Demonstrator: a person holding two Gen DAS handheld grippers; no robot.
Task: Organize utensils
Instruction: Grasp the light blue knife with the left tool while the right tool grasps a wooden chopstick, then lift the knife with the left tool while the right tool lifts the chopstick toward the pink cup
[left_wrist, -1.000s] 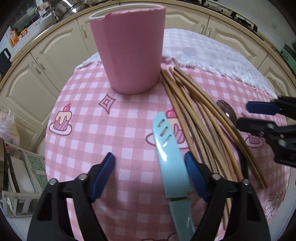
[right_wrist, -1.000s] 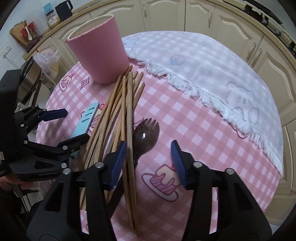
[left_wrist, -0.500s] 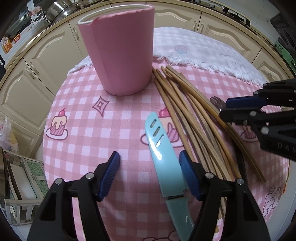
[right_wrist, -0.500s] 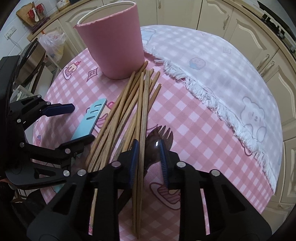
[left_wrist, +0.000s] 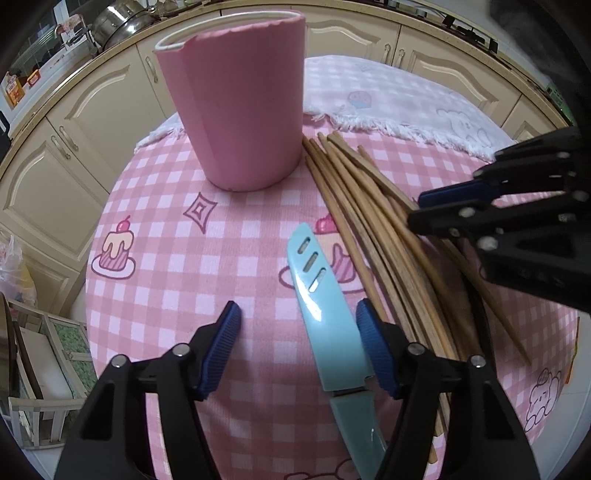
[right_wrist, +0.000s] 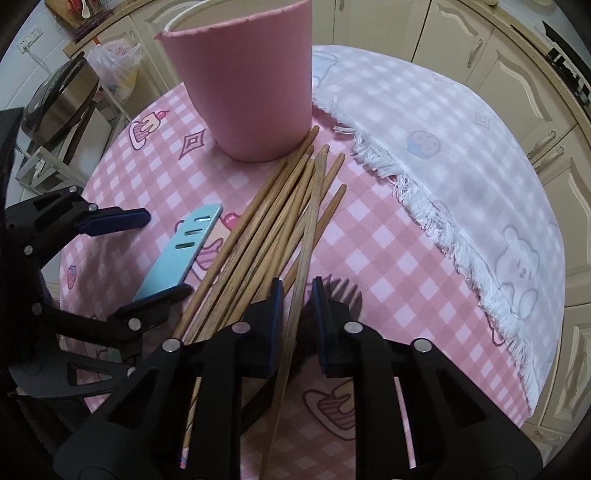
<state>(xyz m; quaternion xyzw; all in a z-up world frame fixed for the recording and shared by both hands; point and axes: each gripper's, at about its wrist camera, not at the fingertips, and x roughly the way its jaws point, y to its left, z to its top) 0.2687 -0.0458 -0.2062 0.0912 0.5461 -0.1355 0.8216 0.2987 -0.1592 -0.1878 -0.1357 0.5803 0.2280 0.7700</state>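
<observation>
No brand, label or writing can be read on any of the utensils or on the cup.

The pink cup (left_wrist: 236, 99) stands upright at the far side of the round table (left_wrist: 155, 258), on the pink checked cloth (left_wrist: 166, 229) printed with cakes and diamonds. Its rim is chipped and uneven. Just right of its base the far tips of the chopsticks (left_wrist: 369, 221) fan out; the nearest tip lies beside the cup wall, and whether it touches cannot be told. The bundle runs from there toward the near right edge of the table.

The teal knife (left_wrist: 325, 314) lies left of the chopsticks, its slotted blade pointing far and its handle near. The left gripper (left_wrist: 297, 328) has its jaws wide apart, with the blade lying between them close against the right pad. Left of the knife the cloth is bare out to the table's left edge.

The right gripper (right_wrist: 297, 299) is nearly closed, its pads standing narrowly apart on either side of one chopstick (right_wrist: 306, 251) that rides above the rest; contact with the pads cannot be told. A dark fork (right_wrist: 347, 291) shows just beyond its right pad.

A white fringed cloth (right_wrist: 461, 166) covers the far right of the table, its fringe running diagonally just right of the chopstick tips.
</observation>
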